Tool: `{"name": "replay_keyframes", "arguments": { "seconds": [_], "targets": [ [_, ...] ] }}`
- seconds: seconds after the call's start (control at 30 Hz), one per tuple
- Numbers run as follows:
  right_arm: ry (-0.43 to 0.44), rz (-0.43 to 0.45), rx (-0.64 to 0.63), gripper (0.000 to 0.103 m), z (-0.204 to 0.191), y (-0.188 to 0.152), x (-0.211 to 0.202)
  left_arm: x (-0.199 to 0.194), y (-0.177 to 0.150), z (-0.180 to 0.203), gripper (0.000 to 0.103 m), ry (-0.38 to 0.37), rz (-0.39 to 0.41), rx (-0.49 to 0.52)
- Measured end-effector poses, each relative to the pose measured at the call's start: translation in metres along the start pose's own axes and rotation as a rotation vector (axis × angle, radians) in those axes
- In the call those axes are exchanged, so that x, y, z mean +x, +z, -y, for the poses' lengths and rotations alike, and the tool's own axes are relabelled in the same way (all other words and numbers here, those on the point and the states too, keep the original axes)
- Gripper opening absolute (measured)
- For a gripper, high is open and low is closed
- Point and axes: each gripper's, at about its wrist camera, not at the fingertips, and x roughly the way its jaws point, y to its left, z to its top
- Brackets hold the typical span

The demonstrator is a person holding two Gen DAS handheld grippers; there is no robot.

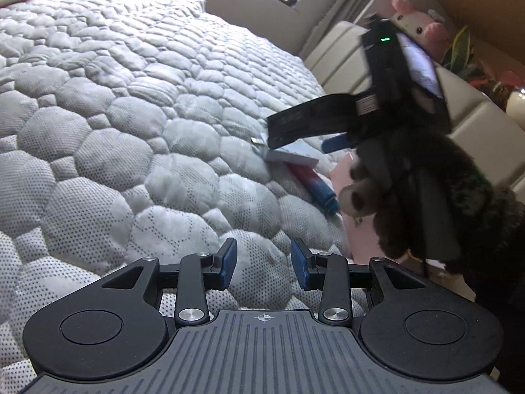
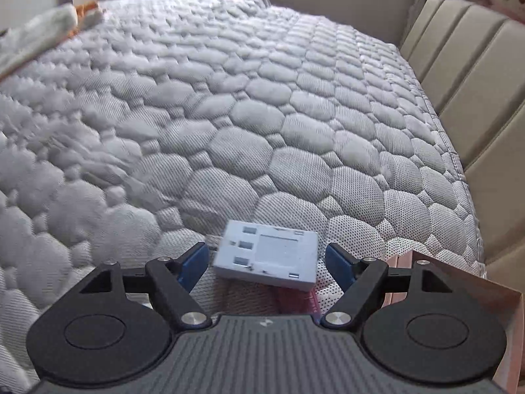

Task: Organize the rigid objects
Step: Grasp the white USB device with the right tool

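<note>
A flat pale grey box point(image 2: 267, 256) lies near the mattress edge, partly on top of a pink-and-blue tube point(image 2: 297, 298). My right gripper point(image 2: 267, 262) stands open astride the box, and its blue pads are clear of both sides. The left wrist view shows the same box point(image 1: 295, 157) and tube point(image 1: 311, 187) at the right, under the right gripper point(image 1: 300, 139), which a hand in a dark fuzzy sleeve point(image 1: 443, 197) holds. A small silvery item point(image 1: 257, 140) sits beside the box. My left gripper point(image 1: 264, 262) is open over bare mattress with nothing between its fingers.
The quilted grey mattress point(image 2: 229, 115) fills both views. A beige padded headboard point(image 2: 459, 82) runs along its right side. A wooden corner point(image 2: 459, 279) sits by the near right edge. A pink plush toy point(image 1: 416, 23) is above the headboard, and a white plush point(image 2: 39, 32) lies at the far left.
</note>
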Motion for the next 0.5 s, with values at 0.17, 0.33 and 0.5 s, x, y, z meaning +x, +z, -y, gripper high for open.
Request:
{"name": "replay_keyframes", "arguments": {
  "seconds": [0.17, 0.33, 0.5],
  "targets": [
    [0.013, -0.046, 0.003, 0.083, 0.002, -0.003, 0.018, 0.006, -0.004, 0.002, 0.039, -0.005, -0.024, 0.009],
    [0.043, -0.018, 0.040, 0.078, 0.004, -0.004, 0.013, 0.007, -0.003, -0.001, 0.039, -0.004, -0.023, -0.001],
    [0.076, 0.041, -0.042, 0.078, -0.013, -0.019, -0.021, 0.006, -0.002, -0.003, 0.040, -0.001, -0.018, -0.003]
  ]
}}
